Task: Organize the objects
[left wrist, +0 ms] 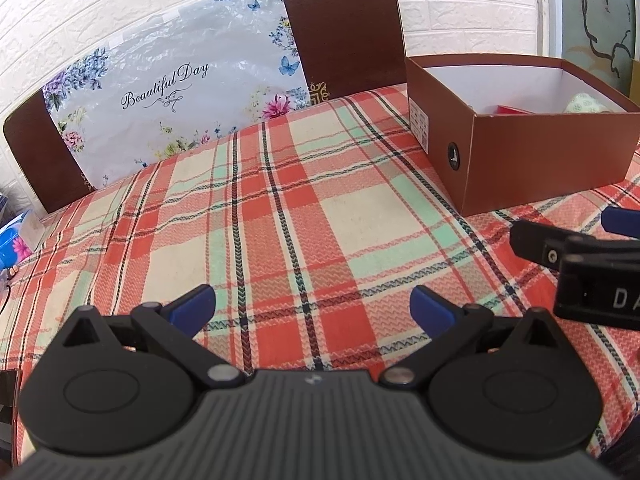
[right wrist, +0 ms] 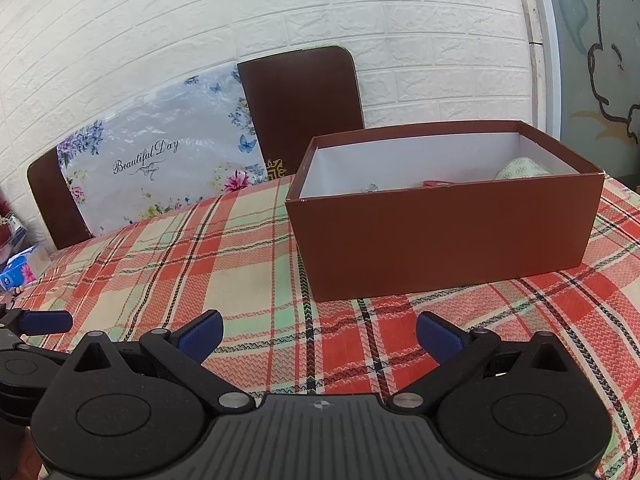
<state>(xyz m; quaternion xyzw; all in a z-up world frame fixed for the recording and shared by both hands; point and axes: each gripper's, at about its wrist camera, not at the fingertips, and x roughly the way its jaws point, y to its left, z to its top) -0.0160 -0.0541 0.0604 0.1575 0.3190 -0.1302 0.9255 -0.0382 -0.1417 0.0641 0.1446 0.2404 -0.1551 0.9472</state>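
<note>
A brown open cardboard box (right wrist: 440, 236) with a white inside stands on the plaid tablecloth (right wrist: 240, 264), ahead of my right gripper (right wrist: 320, 338). Inside it I see the top of a pale green patterned object (right wrist: 524, 168), a red item (right wrist: 436, 183) and a small grey-blue thing (right wrist: 370, 188). My right gripper is open and empty, just in front of the box. In the left wrist view the box (left wrist: 540, 168) is at the right. My left gripper (left wrist: 312, 308) is open and empty over bare cloth (left wrist: 260, 220). The right gripper (left wrist: 576, 264) shows at the right edge.
Two brown chair backs (right wrist: 300, 116) stand behind the table; a floral "Beautiful Day" plastic bag (right wrist: 160, 168) leans between them. A blue tissue pack (right wrist: 18, 274) lies off the table's left edge. A white brick wall (right wrist: 280, 12) is behind.
</note>
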